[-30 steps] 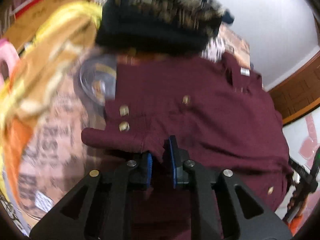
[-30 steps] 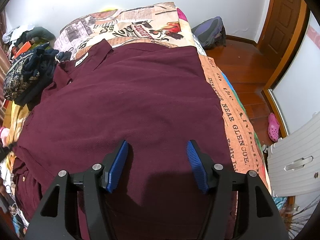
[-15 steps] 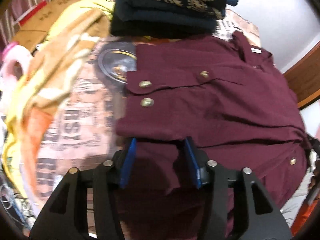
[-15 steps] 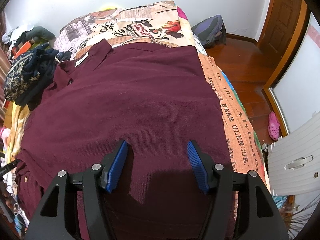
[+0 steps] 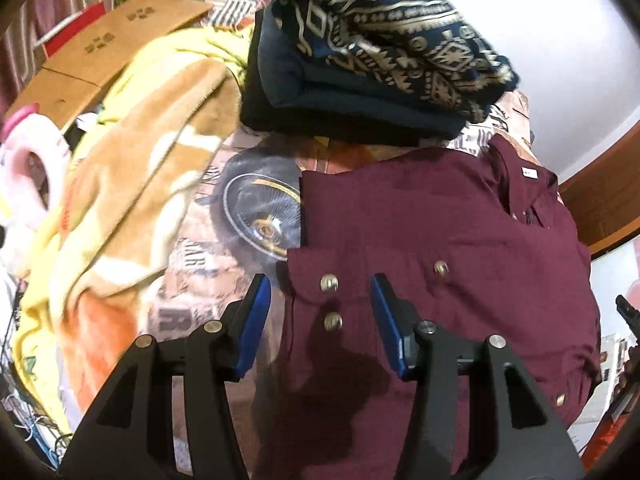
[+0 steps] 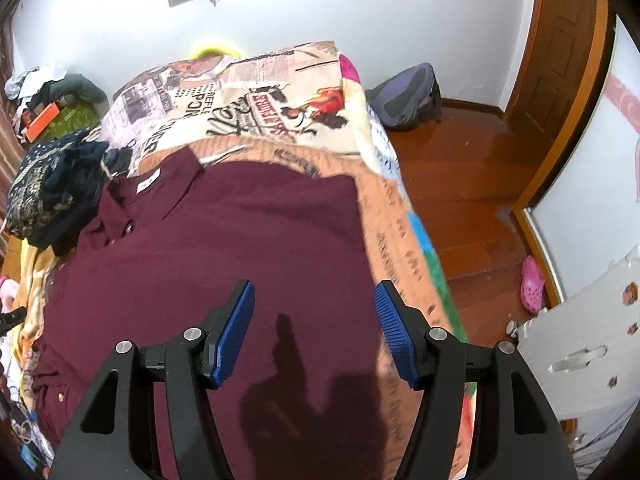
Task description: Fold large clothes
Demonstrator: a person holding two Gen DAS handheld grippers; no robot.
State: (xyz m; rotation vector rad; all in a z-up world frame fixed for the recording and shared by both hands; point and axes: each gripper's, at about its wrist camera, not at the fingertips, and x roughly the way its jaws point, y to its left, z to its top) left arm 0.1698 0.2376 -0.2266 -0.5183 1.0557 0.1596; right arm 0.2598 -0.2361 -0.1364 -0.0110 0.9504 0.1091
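A large maroon shirt point(image 5: 440, 220) lies spread on the printed bedspread point(image 5: 192, 288), collar and white label at the far end. Its sleeve is folded in, and the buttoned cuff point(image 5: 348, 260) lies at the shirt's left edge. My left gripper point(image 5: 320, 284) hovers open over that cuff, with no cloth between its blue pads. In the right wrist view the same shirt point(image 6: 240, 240) covers the bed's middle. My right gripper point(image 6: 315, 286) hangs open above the shirt's right part, near its edge, holding nothing. Its shadow falls on the fabric.
A stack of folded dark clothes point(image 5: 380, 40) with a navy-and-gold patterned one on top sits past the collar. A yellow and tan blanket point(image 5: 132, 160) and a cardboard box point(image 5: 120, 32) lie left. Right of the bed are wooden floor point(image 6: 460, 200), a backpack point(image 6: 408, 96) and a pink shoe point(image 6: 532, 284).
My left gripper, shut on the sleeve fabric a second ago, has opened, let it go and drawn back to the cuff. My right gripper has risen a little, still open.
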